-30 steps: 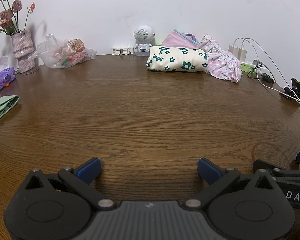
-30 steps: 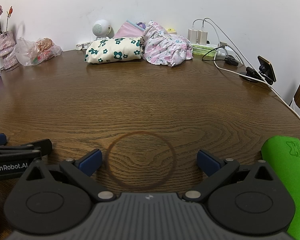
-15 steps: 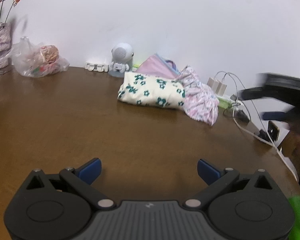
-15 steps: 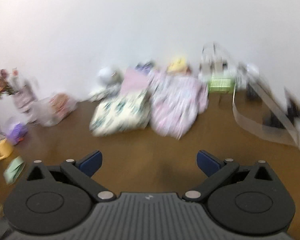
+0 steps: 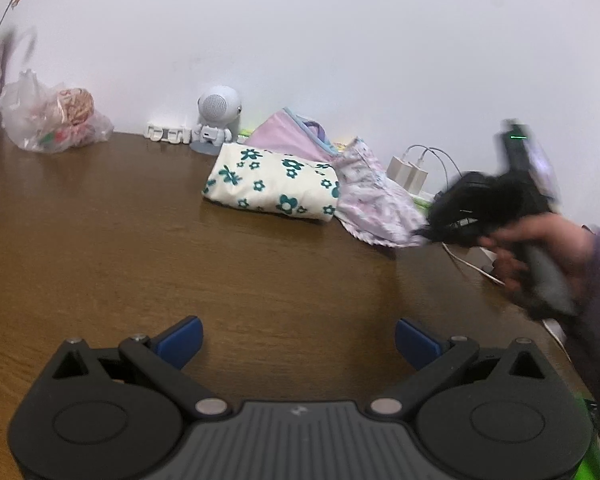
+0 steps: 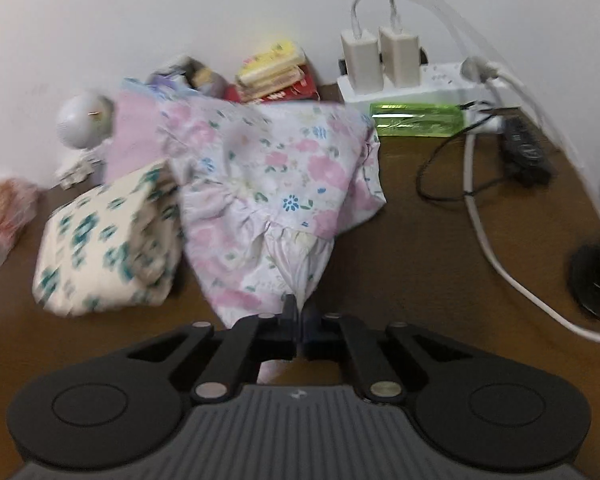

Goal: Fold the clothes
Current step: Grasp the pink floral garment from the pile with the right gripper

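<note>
- While the right gripper (image 6: pixel 299 320) has its jaws pinched together on the near hem of the pink floral garment (image 6: pixel 268 184), the left gripper (image 5: pixel 298 338) hangs over bare wood with its blue-tipped fingers (image 5: pixel 182 338) spread wide and nothing between them.
- The pink floral garment lies crumpled at the back of the brown wooden table (image 5: pixel 140 240), touching the folded cream cloth with green flowers (image 5: pixel 272 186) on its left.
- A plain pink cloth (image 5: pixel 288 138) sits behind both, against the white wall.
- From the left wrist view, a hand (image 5: pixel 540 256) in a purple sleeve grips the right tool's handle, blurred by motion.
- Behind the garment stand a white power strip (image 6: pixel 420 84) with two chargers (image 6: pixel 380 56), a green packet (image 6: pixel 416 119) and stacked snack boxes (image 6: pixel 276 72).
- A small white round speaker (image 5: pixel 219 118) and a clear plastic bag (image 5: pixel 56 120) sit further left along the wall.
</note>
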Demonstrator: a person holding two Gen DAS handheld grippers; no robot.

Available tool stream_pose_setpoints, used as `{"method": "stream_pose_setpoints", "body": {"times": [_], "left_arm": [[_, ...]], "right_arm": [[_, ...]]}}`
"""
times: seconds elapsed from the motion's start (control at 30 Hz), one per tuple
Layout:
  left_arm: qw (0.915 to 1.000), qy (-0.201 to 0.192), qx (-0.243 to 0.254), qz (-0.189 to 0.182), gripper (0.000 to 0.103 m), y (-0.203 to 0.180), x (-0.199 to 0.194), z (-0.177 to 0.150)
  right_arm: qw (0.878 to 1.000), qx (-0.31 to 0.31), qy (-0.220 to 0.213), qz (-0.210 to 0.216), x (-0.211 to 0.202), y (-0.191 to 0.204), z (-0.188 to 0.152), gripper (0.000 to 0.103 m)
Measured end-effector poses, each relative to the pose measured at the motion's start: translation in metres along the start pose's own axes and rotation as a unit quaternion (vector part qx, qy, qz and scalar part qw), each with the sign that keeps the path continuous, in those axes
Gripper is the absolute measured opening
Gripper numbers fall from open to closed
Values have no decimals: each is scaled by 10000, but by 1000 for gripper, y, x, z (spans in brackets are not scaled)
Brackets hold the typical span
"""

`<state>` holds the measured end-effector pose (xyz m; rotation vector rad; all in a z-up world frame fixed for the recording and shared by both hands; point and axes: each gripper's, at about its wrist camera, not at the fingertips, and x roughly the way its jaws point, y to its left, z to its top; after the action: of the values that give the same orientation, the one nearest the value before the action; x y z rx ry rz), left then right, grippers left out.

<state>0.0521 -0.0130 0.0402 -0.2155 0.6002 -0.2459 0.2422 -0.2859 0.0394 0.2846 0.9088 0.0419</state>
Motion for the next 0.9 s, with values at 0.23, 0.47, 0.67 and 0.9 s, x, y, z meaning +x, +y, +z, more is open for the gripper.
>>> {"method": "stream_pose_setpoints", "body": {"times": [0.23, 0.47, 0.67, 0.9], "left_arm": [[9995, -23, 90, -293, 103, -11, -30, -12], [9890, 577, 1196, -648, 103, -21, -38, -48], [9719, 468, 2226, -614, 103, -51, -31, -53], [9497, 1184, 2647, -1181, 8, -72, -22, -62]], "right_arm": [[9929, -738, 198, 915, -132, 9, -106, 1], [9848, -683, 398, 1546, -193, 2, -228, 2], [9835, -419, 249, 1744, -213, -18, -285, 2], [9888, -414, -161, 1424, -227, -30, -307, 2]]}}
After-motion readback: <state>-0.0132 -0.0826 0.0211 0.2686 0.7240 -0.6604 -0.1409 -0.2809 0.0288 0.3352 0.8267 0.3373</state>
